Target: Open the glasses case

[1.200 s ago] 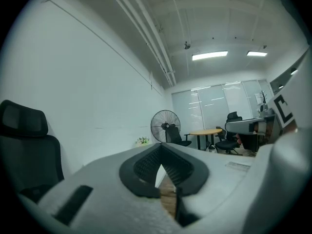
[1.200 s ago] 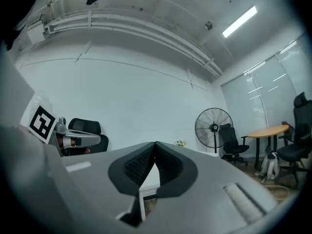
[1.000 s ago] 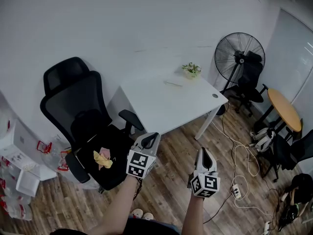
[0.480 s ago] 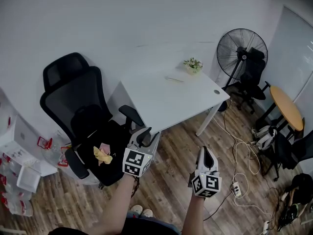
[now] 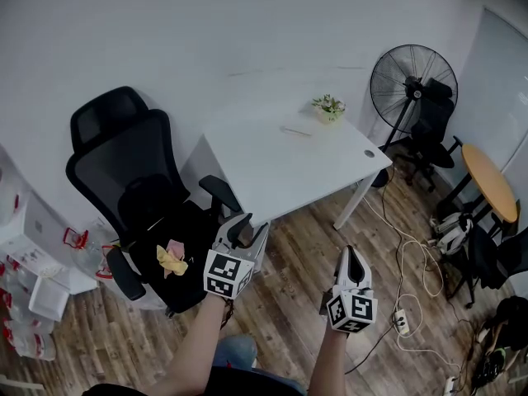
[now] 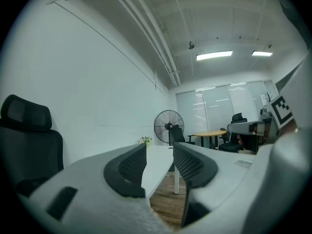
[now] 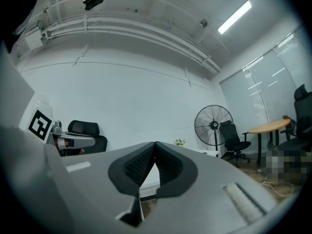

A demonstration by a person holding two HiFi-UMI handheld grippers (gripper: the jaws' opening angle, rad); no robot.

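A white table (image 5: 272, 172) stands ahead of me, with a small potted plant (image 5: 328, 106) at its far edge and a thin pale object (image 5: 295, 130) beside it, too small to identify. No glasses case is clearly visible. My left gripper (image 5: 245, 228) hangs over the wooden floor short of the table; its jaws are opening and nothing is between them (image 6: 160, 149). To its right, also over the floor, my right gripper (image 5: 351, 256) is shut with its pads together and empty (image 7: 155, 144). Both point level toward the table.
A black office chair (image 5: 140, 205) with a yellow and pink cloth (image 5: 171, 258) on its seat stands left of the table. A standing fan (image 5: 412, 81), a round wooden table (image 5: 488, 184), another chair and floor cables (image 5: 412, 279) are at the right. White shelving (image 5: 29, 279) is at the far left.
The left gripper's jaws have gone from shut to open. The right gripper has drifted slightly to the right and lower. The head view has shifted a little.
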